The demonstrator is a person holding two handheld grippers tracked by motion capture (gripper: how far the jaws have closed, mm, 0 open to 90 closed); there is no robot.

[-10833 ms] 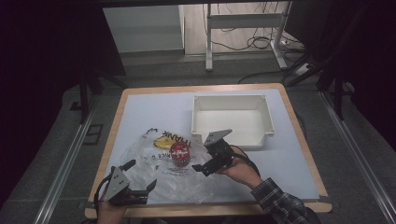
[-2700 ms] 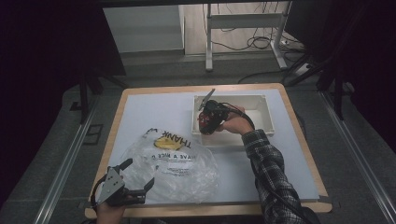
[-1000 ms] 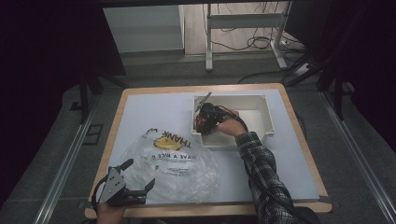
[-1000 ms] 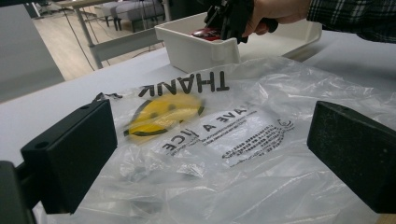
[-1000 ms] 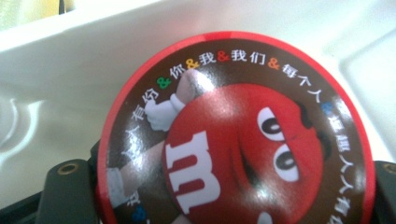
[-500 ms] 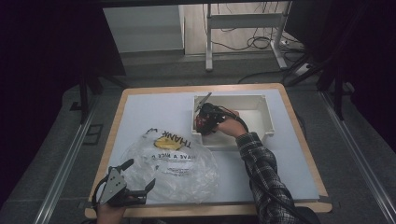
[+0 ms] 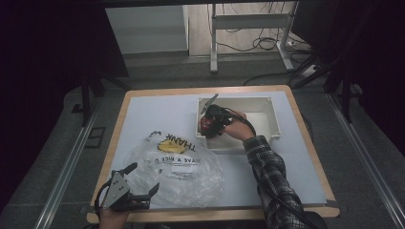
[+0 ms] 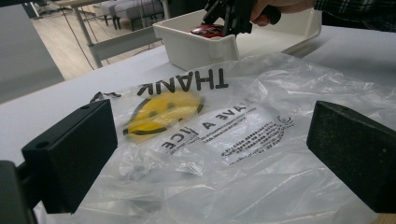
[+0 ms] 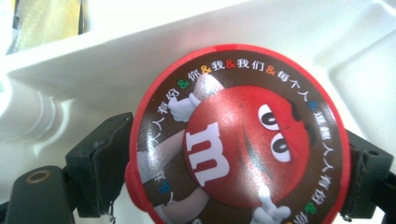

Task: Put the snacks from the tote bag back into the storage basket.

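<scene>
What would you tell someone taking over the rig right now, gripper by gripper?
Right gripper: inside the white bin, jaws just opening around the red M&M's container, which sits between them.
Left gripper: open at the table's near edge, jaws either side of the plastic bag, not clamping it.
Done: container moved into the bin.
Left: finish the release, withdraw the right gripper, then check the bag for more items; its contents are unclear.

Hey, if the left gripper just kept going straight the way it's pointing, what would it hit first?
Most likely the plastic bag: it lies right between and ahead of the left gripper and its open jaws. Beyond it stands the white bin, though depth is hard to judge.
</scene>
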